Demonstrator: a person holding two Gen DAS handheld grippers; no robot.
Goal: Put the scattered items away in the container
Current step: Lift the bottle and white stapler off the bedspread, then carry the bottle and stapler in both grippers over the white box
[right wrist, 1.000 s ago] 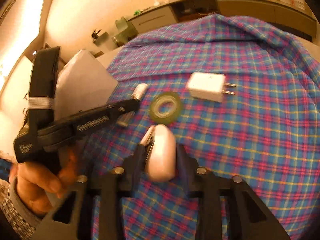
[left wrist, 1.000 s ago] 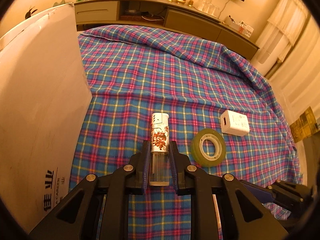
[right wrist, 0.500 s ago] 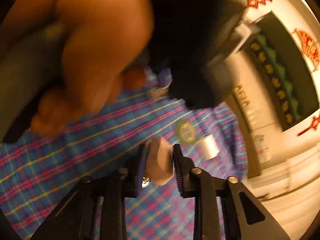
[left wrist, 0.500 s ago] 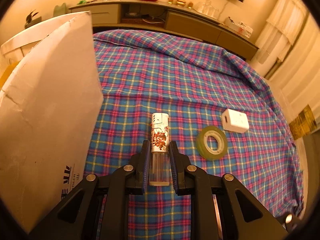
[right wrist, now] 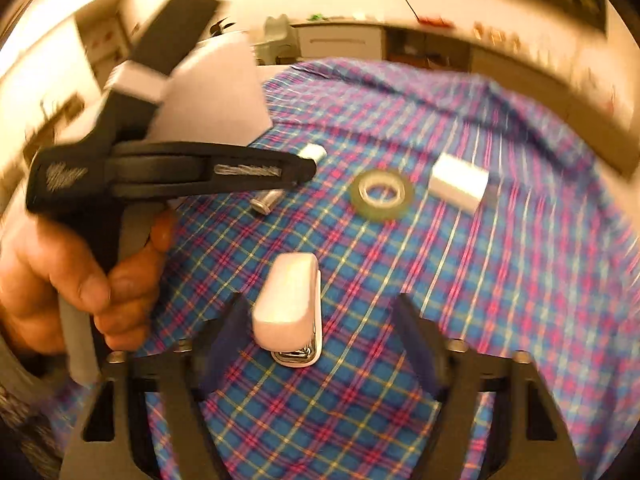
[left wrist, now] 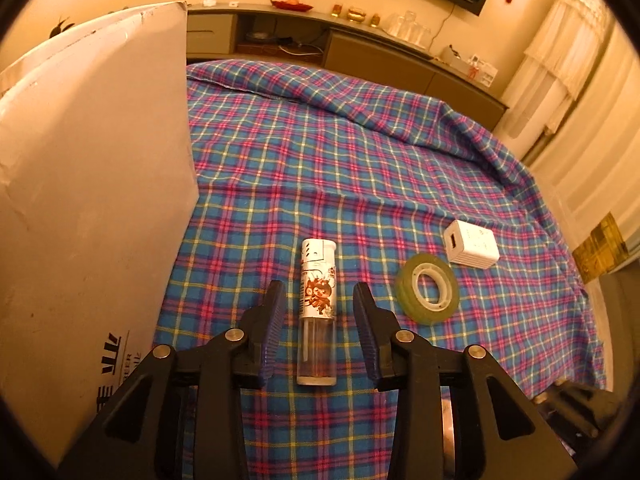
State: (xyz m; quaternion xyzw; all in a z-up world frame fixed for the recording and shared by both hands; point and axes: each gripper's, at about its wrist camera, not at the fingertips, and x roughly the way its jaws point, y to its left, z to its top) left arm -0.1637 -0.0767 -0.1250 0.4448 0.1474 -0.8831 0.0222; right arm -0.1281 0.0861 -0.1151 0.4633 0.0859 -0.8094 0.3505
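A lighter [left wrist: 317,312] with a cartoon label lies on the plaid bedspread [left wrist: 360,168] between the jaws of my left gripper [left wrist: 320,312], which is open and not touching it. A white stapler [right wrist: 289,308] lies between the jaws of my right gripper [right wrist: 320,328], also open. A tape roll [left wrist: 427,293] and a white charger [left wrist: 471,244] lie to the right; both show in the right wrist view, tape [right wrist: 381,193], charger [right wrist: 459,182]. The cardboard box [left wrist: 88,200] stands at the left. The left gripper [right wrist: 168,172] shows in the right wrist view.
A low cabinet [left wrist: 360,44] with small ornaments runs along the far wall behind the bed. Curtains [left wrist: 560,52] hang at the right. The bed's edge drops off at the right.
Both grippers have opened: the left has let go of the lighter, the right has let go of the stapler. Both items now lie on the bedspread. The right view has swung back down.
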